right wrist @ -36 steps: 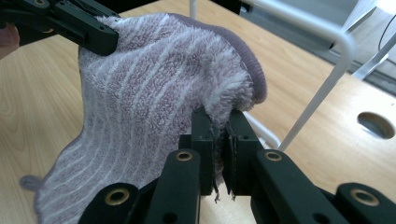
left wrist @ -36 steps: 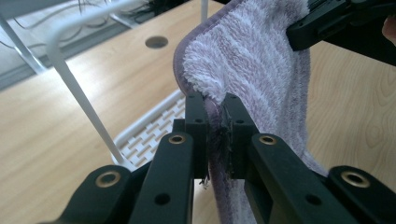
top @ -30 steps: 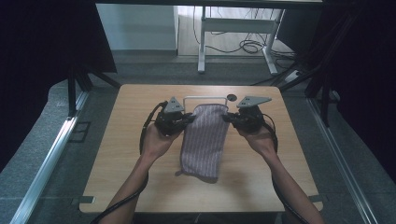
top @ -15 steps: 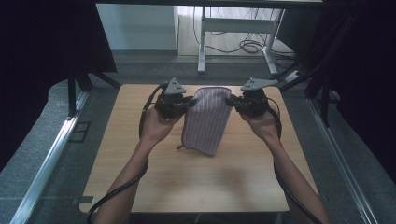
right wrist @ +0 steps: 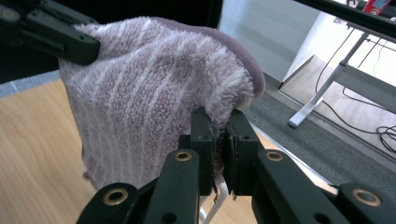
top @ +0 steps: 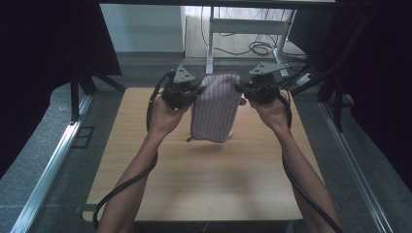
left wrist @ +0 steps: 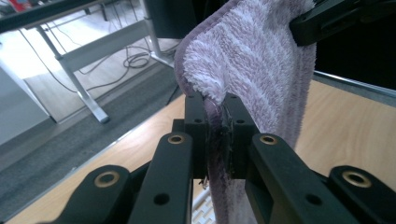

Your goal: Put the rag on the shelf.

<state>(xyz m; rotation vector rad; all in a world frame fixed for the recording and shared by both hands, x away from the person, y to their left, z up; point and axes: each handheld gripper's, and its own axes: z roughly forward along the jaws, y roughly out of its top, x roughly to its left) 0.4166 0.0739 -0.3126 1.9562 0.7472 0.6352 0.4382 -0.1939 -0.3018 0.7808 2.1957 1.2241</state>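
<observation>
A purple-and-white striped towel [top: 215, 108] hangs in the air above the far half of the wooden tabletop [top: 204, 179], held up by its two top corners so that it drapes straight down, its lower edge clear of the wood and casting a faint shadow beneath. The left gripper [top: 190, 92] has its jaws pressed together on the towel's upper left corner; in the left gripper view the fluffy cloth [left wrist: 252, 65] is pinched tight between the two black pads, bunching out above them. The right gripper [top: 244, 90] has its jaws closed on the upper right corner in the same way, the pile [right wrist: 154, 102] squeezed between the pads in the right gripper view. Each gripper carries a grey three-cornered plate on top and trails a black cable along the person's forearm. Beyond the tabletop lies grey floor, with a white-legged desk frame [top: 214, 34] and loose cables [top: 257, 47] farther back.
</observation>
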